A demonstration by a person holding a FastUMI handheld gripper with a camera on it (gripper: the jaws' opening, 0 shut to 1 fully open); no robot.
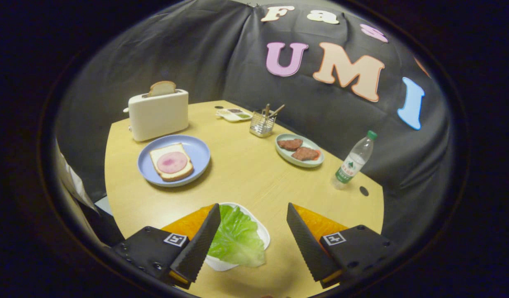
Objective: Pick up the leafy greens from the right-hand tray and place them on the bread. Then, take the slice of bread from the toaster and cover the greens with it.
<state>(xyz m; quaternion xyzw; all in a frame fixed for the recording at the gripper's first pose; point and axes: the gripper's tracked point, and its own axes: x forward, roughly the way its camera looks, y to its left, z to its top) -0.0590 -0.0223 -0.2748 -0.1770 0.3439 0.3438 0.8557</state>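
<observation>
A green lettuce leaf [236, 239] lies on a small white tray [260, 229] close below me, next to my left finger and partly behind it. My gripper [253, 211] hangs open above the table, nothing between its fingers. Beyond the fingers to the left, a blue plate [195, 148] carries a slice of bread [171, 162] topped with a round pink slice of ham. Behind that plate stands a white toaster [158, 114] with a slice of bread [162, 87] sticking up out of its slot.
A pale green plate [285, 156] with two brown meat pieces sits beyond my right finger. A plastic water bottle [353, 160] stands near the table's right edge. A wire holder [262, 122] with utensils and a small white tray [233, 114] sit at the back.
</observation>
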